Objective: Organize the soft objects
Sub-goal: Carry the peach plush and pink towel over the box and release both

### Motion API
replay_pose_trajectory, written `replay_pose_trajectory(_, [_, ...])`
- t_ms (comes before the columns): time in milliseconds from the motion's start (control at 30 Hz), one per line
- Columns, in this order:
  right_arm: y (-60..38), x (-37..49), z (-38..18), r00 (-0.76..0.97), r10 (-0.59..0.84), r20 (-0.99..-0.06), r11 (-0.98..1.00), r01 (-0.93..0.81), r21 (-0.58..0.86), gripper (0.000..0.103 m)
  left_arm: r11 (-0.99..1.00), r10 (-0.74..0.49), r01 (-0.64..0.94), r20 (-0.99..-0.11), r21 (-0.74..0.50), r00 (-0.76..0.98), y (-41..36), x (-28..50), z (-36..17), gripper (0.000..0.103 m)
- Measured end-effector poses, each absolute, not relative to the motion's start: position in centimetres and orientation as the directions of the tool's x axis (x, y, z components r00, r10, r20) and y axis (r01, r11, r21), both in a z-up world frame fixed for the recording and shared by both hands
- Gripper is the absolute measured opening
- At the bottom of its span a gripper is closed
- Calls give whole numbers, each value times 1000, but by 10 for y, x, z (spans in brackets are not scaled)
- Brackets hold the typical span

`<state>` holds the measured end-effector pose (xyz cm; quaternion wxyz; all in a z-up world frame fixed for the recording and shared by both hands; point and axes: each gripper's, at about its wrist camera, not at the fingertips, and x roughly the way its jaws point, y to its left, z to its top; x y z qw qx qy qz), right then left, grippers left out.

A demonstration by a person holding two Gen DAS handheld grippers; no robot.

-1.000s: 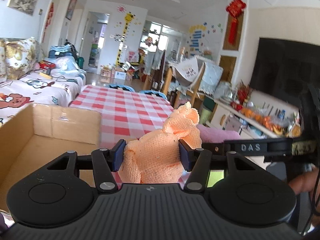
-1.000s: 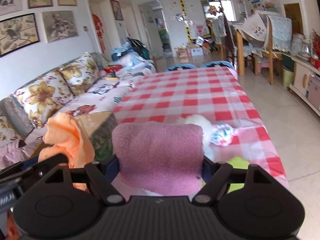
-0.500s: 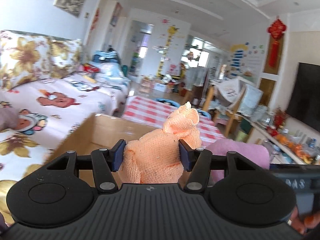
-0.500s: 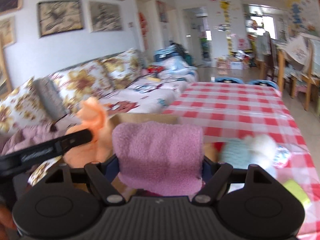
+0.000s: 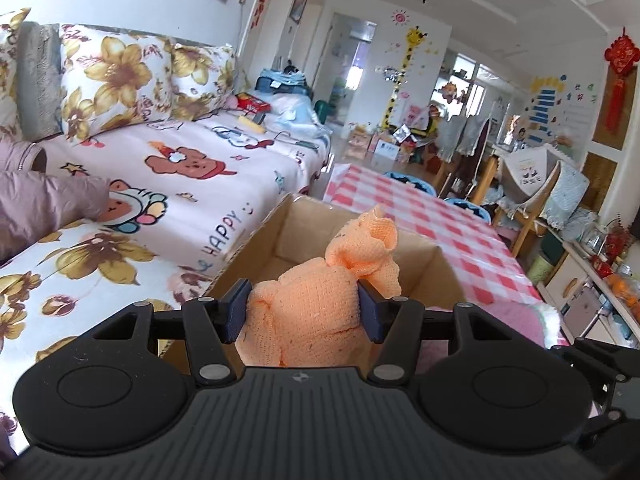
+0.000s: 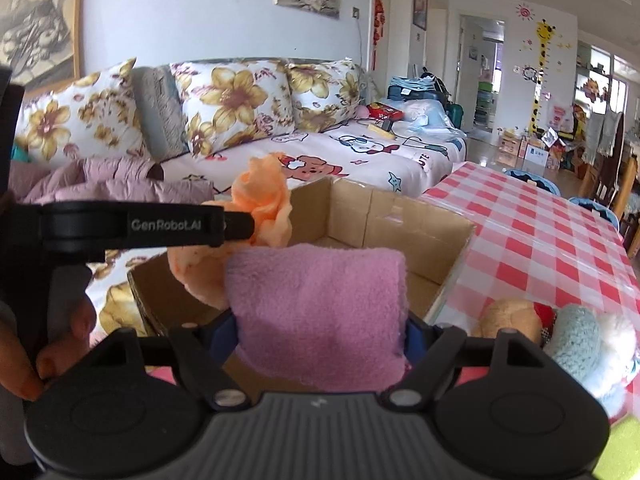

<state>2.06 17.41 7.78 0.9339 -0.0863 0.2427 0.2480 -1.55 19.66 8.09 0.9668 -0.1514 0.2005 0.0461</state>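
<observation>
Left wrist view: the left gripper (image 5: 303, 310) has its jaws partly closed, pressing from both sides on an orange knitted cloth (image 5: 316, 300), a bunched, coarse-weave lump whose ruffled end sticks up and forward past the fingertips, its long axis running roughly along the fingers. It hangs over the open cardboard box (image 5: 436, 268), plain brown with flaps raised. In the right wrist view, the right gripper (image 6: 320, 330) stands wider, its blue pads clamped on a pink fleece towel (image 6: 318, 312), a fuzzy folded rectangle lying crosswise between the fingers, long axis left to right, just before the box's near edge. Plush toys (image 6: 576, 332) lie on the red-checked tablecloth (image 6: 540, 236) beside the box.
</observation>
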Motion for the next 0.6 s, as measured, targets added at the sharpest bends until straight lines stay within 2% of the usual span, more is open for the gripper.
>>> replay_pose_trajectory(167, [179,20,74,756,418,-504,856,-514,-62,80,955,43,-162,-426,-248,904,196,-19,73,70])
replay_pose_trajectory(333, [181,15,74,741,444,-504,836,-545,-65,89,953,56,-185,-459,-240,887,193,-22,68,76])
replay_pose_trajectory(433, [177,9,78,742,458,-489,834,-550,-53,90,950,64,-192,-449,-247,891,195,-24,70,83])
replay_pose_trajectory(600, [156,3,86,787,417,-454,873,-487,-42,90,952,61,-185,-439,-245,896,192,-30,72,83])
